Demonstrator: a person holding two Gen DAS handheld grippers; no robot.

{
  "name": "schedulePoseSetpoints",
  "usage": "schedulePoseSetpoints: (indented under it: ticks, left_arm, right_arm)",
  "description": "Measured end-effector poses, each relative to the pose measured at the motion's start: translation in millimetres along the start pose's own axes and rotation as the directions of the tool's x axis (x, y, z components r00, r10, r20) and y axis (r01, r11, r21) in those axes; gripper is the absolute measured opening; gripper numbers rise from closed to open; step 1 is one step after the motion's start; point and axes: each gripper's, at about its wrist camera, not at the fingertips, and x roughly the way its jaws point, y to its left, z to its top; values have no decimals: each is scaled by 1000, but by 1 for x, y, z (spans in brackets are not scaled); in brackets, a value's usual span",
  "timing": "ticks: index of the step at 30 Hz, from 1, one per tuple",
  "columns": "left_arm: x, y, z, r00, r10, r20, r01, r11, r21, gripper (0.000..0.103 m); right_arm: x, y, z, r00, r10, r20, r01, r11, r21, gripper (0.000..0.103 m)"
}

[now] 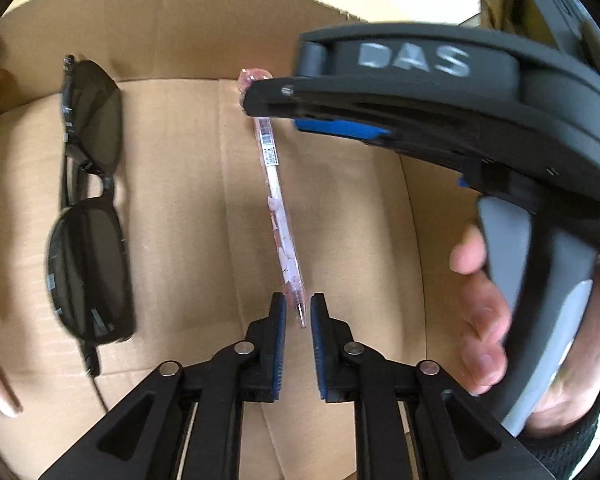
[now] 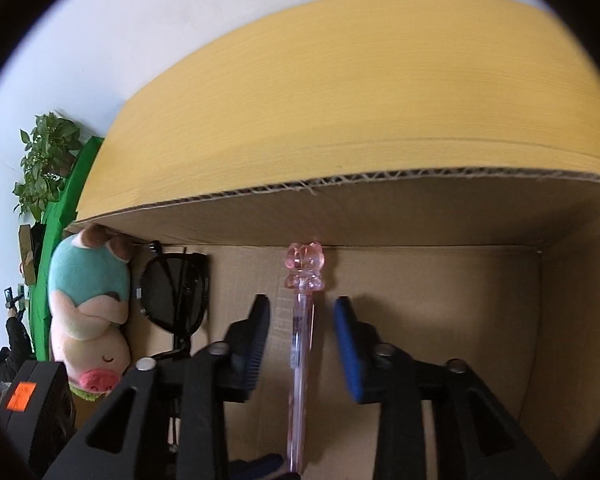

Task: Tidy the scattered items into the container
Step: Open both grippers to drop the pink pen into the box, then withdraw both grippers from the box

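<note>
Left gripper [image 1: 298, 314] narrowly parted, pen [image 1: 278, 204] tip between the pads, contact not clear. Right gripper [image 2: 301, 322] spread wide astride the shaft near the pink bear cap, gripping nothing. Pen's long axis running near to far along the cardboard box [image 1: 180, 168] floor, inside already. Sunglasses [image 1: 90, 200] off left, well apart. Plush pig [image 2: 90, 312] against the left wall. Beyond: pale wall, green plant [image 2: 46, 156].
</note>
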Motion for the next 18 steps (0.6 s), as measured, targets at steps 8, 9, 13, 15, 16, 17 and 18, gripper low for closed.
schedulePoseSetpoints:
  ticks: [8,9,13,15,16,17,18]
  left_arm:
    - [-69,-28,-55,971,87,225,-113,988,108,73]
    - [-83,-34,-68,954,105,280,-146,981,129,76]
    - [-134,-35,-107,848,219,483,-341,922,181,95]
    - [-164,-31,-141,775,241,584,-400,903,159,100]
    - [-173,-15,-139,760,233,606,-398,905,151,103]
    - [-181,-12,-156,742,221,632,-391,910,141,103]
    - [-185,-14,-171,732,214,647,-386,913,134,103]
  right_arm:
    - [-101,21,-42,989,-35,142,51,993,-109,49]
    - [-117,26,-53,982,-53,181,76,989,-125,59]
    - [-182,44,-119,926,-135,353,207,962,-176,79]
    - [-197,54,-157,909,-142,391,236,950,-204,79]
    - [-202,60,-175,903,-141,407,245,945,-218,79]
    - [-204,68,-191,893,-147,425,260,940,-222,79]
    - [-206,71,-207,883,-161,442,280,935,-219,79]
